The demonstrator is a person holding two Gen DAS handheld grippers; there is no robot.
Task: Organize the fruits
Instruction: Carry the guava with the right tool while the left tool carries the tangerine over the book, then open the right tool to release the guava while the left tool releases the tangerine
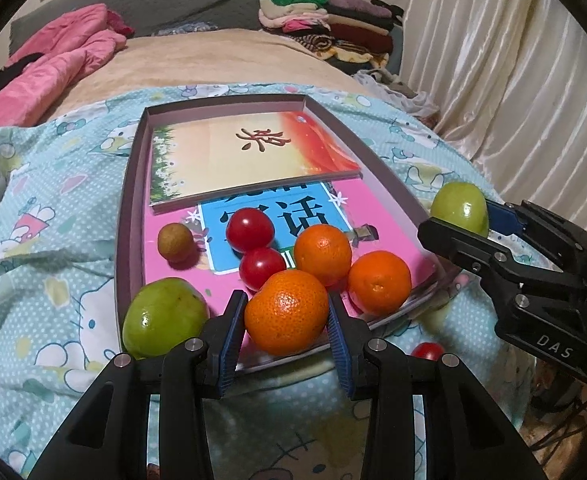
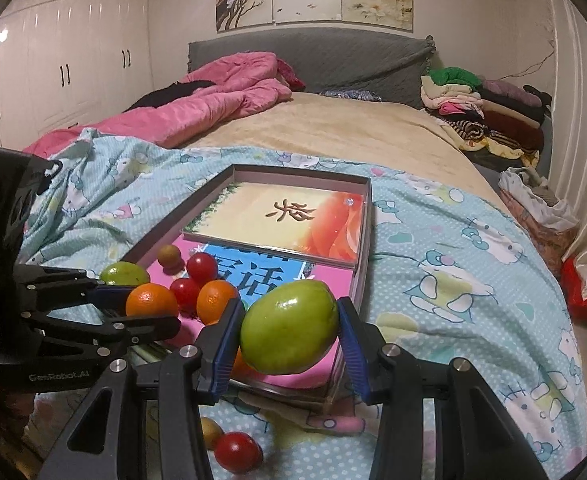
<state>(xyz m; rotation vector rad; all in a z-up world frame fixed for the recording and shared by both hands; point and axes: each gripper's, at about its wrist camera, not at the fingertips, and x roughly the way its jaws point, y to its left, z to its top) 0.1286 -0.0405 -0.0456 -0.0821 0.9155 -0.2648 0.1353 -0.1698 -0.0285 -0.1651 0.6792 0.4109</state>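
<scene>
A shallow box tray lies on the bed with books in it. Inside sit two more oranges, two cherry tomatoes, a small brown fruit and a green fruit at the near left corner. My left gripper is shut on an orange over the tray's near edge. My right gripper is shut on a green fruit, held above the tray's right near corner.
A cherry tomato and a small brown fruit lie on the blue cartoon-print quilt in front of the tray. A pink duvet, folded clothes and a curtain lie further off.
</scene>
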